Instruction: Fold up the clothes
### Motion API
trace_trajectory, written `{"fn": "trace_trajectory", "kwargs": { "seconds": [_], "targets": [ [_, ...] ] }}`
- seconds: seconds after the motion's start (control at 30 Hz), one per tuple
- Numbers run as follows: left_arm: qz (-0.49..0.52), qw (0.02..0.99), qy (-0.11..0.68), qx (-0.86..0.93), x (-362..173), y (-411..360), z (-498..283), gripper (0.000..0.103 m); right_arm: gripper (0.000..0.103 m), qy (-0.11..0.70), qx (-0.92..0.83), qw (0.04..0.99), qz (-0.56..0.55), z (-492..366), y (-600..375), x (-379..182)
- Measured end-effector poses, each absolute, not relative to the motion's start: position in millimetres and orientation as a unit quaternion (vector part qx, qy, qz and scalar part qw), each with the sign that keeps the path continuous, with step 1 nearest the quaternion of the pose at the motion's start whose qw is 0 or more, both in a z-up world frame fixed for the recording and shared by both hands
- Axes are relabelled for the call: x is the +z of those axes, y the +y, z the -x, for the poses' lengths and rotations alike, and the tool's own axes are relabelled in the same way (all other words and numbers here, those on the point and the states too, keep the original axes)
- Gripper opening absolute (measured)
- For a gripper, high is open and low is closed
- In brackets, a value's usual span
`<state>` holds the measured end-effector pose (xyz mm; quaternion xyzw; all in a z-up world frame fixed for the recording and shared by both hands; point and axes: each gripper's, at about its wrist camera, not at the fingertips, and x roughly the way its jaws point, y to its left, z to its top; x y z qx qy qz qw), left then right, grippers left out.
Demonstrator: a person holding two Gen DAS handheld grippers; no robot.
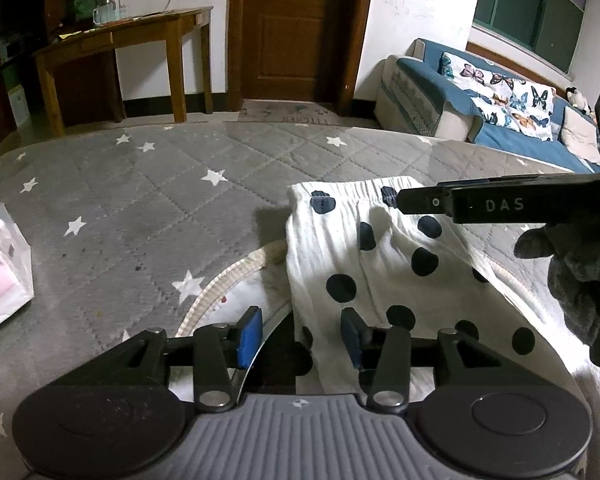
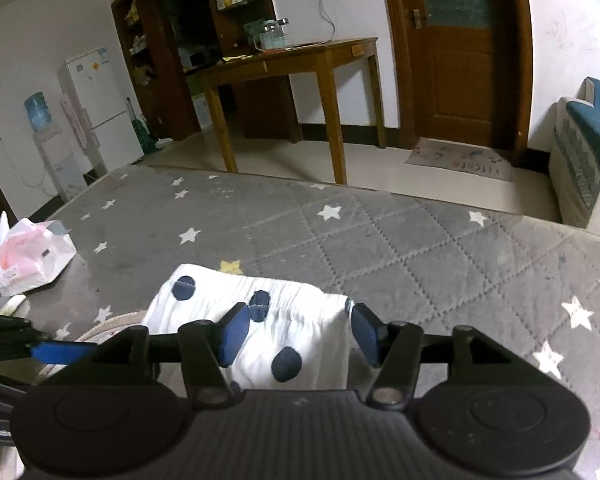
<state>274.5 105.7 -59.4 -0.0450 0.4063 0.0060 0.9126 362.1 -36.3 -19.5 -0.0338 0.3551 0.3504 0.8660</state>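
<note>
1. Nearest us in the left wrist view sits our left gripper [image 1: 300,336], its blue pads parted; the left edge of the garment [image 1: 380,264] lies between them, close by the right pad, and we cannot tell whether that pad touches the cloth.
2. Left of it a plastic bag [image 1: 0,264] with something pink inside is cut off by the frame edge.
3. Under the garment a striped rim [image 1: 220,280] curves out on the left; most of it is hidden and we cannot make out what it belongs to.
4. The garment, white with dark dots, lies flat on the grey star quilt [image 1: 140,200], its gathered waistband on the far side.
5. On the right our gloved hand [image 1: 572,272] holds the right gripper, seen side-on above the waistband; its tips are hard to read from here.
6. In the right wrist view the bag [image 2: 32,256] lies far left, partly cut off.
7. Our right gripper [image 2: 296,332] stands with its pads apart. The garment [image 2: 260,332] lies between and below them, its right edge just inside the right pad; neither pad pinches it.
8. Beyond the quilt [image 2: 380,248] stand a table [image 2: 300,60] and a door [image 2: 456,60]; the sofa [image 2: 588,152] is cut off at the right.
</note>
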Motion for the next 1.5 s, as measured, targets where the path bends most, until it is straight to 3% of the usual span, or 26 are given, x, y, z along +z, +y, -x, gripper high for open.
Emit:
{"fn": "trace_trajectory", "kwargs": {
  "seconds": [0.17, 0.23, 0.3, 0.37, 0.67, 1.03, 1.5],
  "targets": [
    [0.043, 0.914, 0.403, 0.006, -55.6, 108.0, -270.1, 0.054, 0.052, 0.354, 0.335, 0.872, 0.051, -359.6, -26.8, -30.3],
    [0.047, 0.914, 0.403, 0.009, -52.8, 112.0, -266.7, 0.055, 0.041, 0.345, 0.332, 0.876, 0.057, -355.5, -23.3, -31.7],
    [0.05, 0.914, 0.402, 0.013, -49.8, 116.2, -263.1, 0.057, 0.02, 0.338, 0.334, 0.878, 0.052, -349.7, -24.6, -26.8],
    [0.054, 0.915, 0.4, 0.018, -46.7, 120.9, -258.6, 0.057, 0.018, 0.33, 0.339, 0.88, 0.046, -342.4, -27.6, -20.1],
    [0.073, 0.918, 0.387, 0.044, -29.8, 155.0, -219.8, 0.061, 0.017, 0.301, 0.383, 0.873, 0.024, -273.3, -53.6, 29.7],
    [0.079, 0.927, 0.363, 0.05, -9.3, 168.7, -161.4, 0.064, 0.017, 0.282, 0.482, 0.829, 0.009, -107.2, -87.3, 78.0],
    [0.074, 0.932, 0.351, 0.049, -0.8, 163.1, -113.4, 0.064, 0.017, 0.242, 0.6, 0.76, 0.071, 34.2, -125.8, 71.7]
  ]
}}
